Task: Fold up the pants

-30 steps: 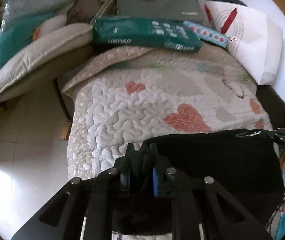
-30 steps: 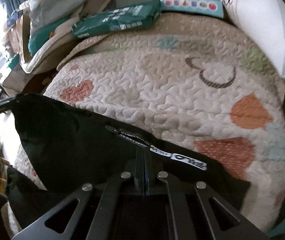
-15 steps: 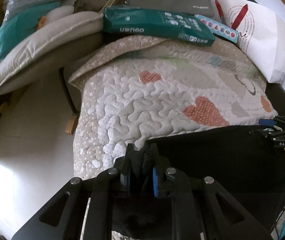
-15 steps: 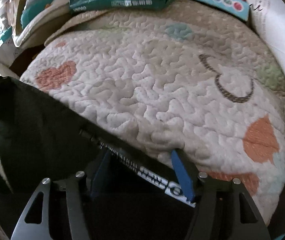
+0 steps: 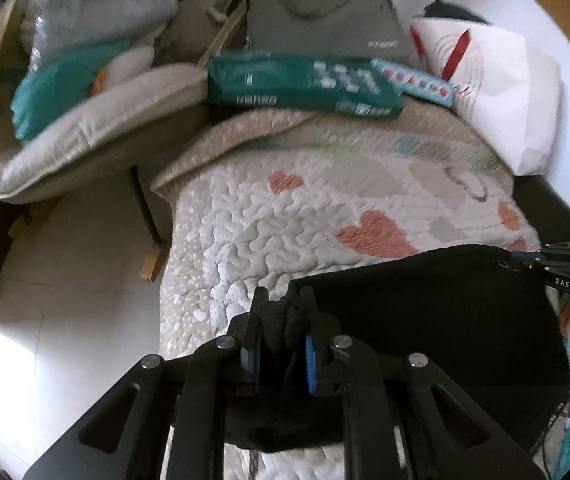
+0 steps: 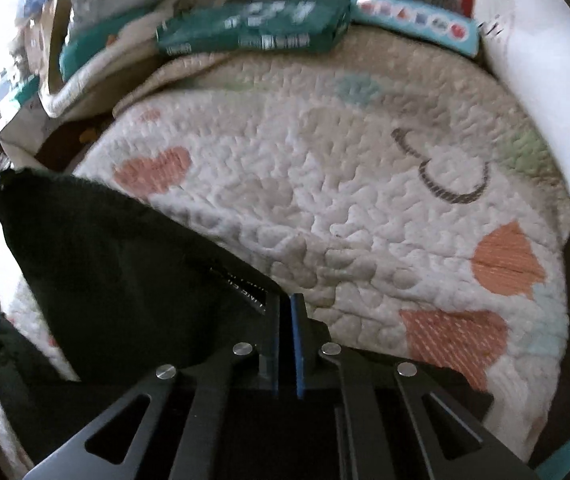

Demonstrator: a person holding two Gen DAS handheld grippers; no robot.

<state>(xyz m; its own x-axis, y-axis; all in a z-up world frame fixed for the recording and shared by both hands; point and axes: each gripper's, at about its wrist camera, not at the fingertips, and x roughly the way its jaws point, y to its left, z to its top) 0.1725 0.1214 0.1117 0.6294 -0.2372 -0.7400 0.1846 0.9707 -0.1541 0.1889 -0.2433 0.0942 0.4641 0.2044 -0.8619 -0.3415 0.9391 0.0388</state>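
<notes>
Black pants lie on the near part of the quilt, the white bumpy one with the orange hearts. You hold them by two corners, so their top edge runs straight from one hand to the other. Your left gripper pinches a bunched-up bit of the black cloth between its blue pads. Your right gripper has its fingers pressed close on the thin edge of the pants, just beside the white label. In the left wrist view you can see your right gripper far over at the right edge, at the other corner. A green pack lies at the far end of the quilt, with a light blue box touching its right end. A grey bag stands behind them. A white pillow with red marks sits at the far right. A grey cushion lies off to the left, past the quilt's edge
</notes>
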